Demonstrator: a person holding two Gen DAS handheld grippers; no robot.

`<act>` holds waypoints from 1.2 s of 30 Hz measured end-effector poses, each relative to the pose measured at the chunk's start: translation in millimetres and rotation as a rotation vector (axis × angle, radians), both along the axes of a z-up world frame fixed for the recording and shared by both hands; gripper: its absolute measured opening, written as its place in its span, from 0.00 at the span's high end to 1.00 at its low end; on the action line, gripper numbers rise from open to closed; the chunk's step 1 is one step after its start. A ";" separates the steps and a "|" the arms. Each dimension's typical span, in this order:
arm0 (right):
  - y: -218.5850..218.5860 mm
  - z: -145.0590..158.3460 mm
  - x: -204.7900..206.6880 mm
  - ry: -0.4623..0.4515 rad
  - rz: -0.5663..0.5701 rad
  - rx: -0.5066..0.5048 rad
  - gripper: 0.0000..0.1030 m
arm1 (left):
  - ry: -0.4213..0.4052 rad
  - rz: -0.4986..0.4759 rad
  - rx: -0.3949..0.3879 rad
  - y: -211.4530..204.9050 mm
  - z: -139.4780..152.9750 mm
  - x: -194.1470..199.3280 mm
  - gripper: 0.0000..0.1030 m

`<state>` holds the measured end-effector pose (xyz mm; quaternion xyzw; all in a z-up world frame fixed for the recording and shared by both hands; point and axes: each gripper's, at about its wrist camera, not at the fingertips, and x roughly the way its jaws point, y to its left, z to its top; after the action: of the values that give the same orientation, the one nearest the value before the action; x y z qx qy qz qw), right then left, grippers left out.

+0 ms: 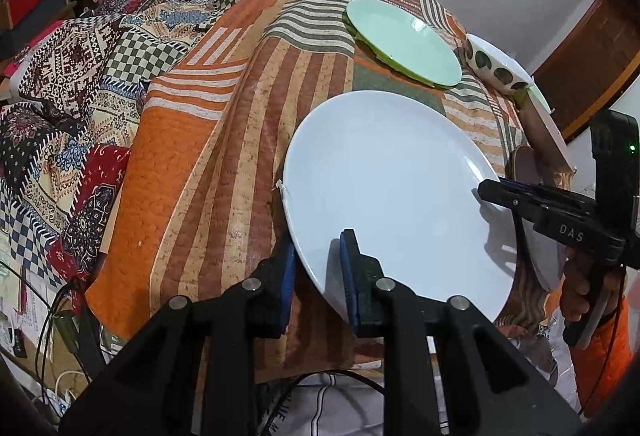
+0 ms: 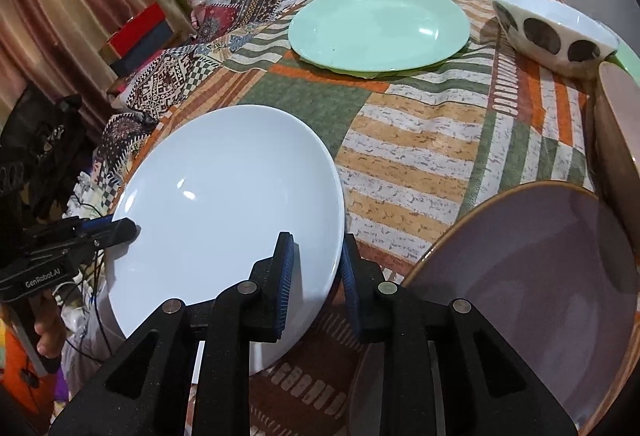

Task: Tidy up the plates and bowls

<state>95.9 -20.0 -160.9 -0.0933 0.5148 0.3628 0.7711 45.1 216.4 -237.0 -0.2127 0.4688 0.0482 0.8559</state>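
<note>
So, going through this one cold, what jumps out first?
A big white plate at the near edge of the patchwork-clothed table, with both tongs clamped on its rim: left tongs on one side, right tongs on the other. Behind sit a mint-green plate and a spotted bowl.

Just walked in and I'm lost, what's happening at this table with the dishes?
A person holds the white plate with two handheld grippers: the left gripper clamps its near rim, and the right gripper clamps the opposite edge. The green plate, spotted bowl and brown-rimmed plate sit untouched on the patterned tablecloth.
</note>
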 end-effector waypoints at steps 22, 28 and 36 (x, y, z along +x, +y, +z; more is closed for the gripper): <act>-42.6 35.9 -11.0 -0.090 -0.108 0.077 0.80 | -0.109 -0.072 0.068 -33.1 50.3 11.0 0.79; -64.8 45.4 -16.3 -0.119 -0.145 0.093 0.80 | -0.135 -0.115 0.095 -54.2 63.9 15.6 0.79; -103.2 55.2 -21.1 -0.142 -0.214 0.112 0.80 | -0.153 -0.188 0.107 -89.9 76.0 26.5 0.79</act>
<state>74.8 -123.2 -105.8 -0.0201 0.4447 0.2990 0.8441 71.6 126.5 -161.0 -0.1250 0.4169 -0.0234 0.9000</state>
